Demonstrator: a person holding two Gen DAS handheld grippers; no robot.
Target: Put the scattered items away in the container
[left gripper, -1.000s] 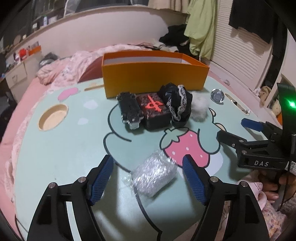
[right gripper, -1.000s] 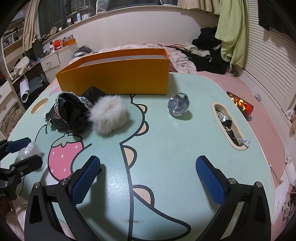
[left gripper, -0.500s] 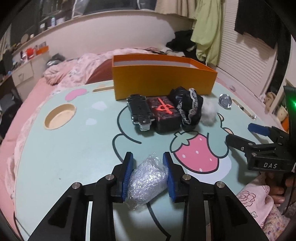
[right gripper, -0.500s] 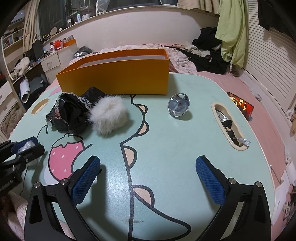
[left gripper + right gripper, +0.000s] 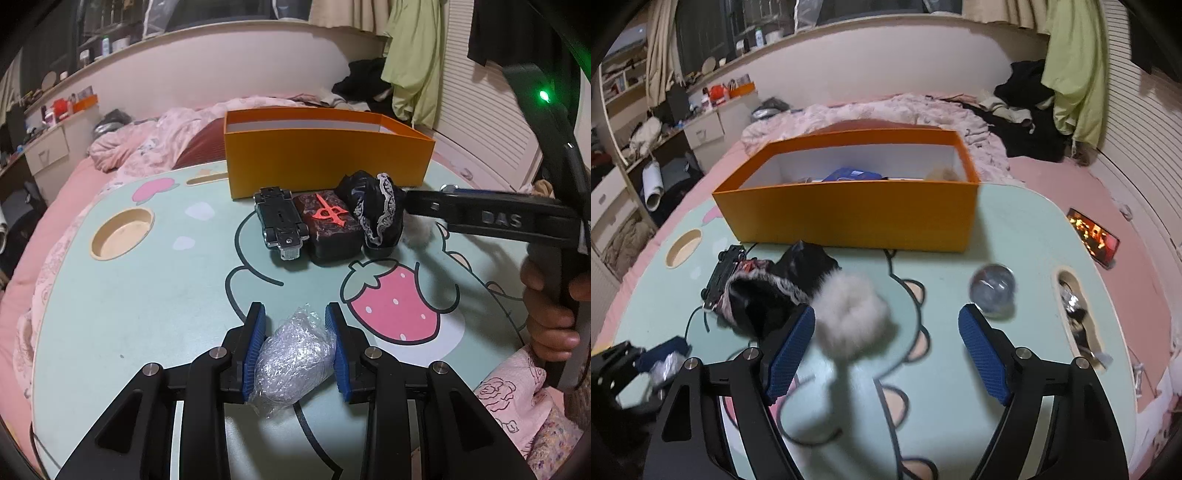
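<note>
Left wrist: left gripper (image 5: 295,347) still pinching plastic wad (image 5: 293,360); right gripper (image 5: 886,354) spread, now above fur pompom (image 5: 851,321).

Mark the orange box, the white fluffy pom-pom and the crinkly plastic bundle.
orange box (image 5: 849,218), right wrist view, front wall.
white fluffy pom-pom (image 5: 851,317), right wrist view, centre of fluff.
crinkly plastic bundle (image 5: 293,360), left wrist view, middle of wrap.

Your grippers (image 5: 295,347) (image 5: 886,350) are black, silver-screwed, with ribbed blue pads (image 5: 255,347); "DAS" marks one, bare hand (image 5: 550,306) gripping.
</note>
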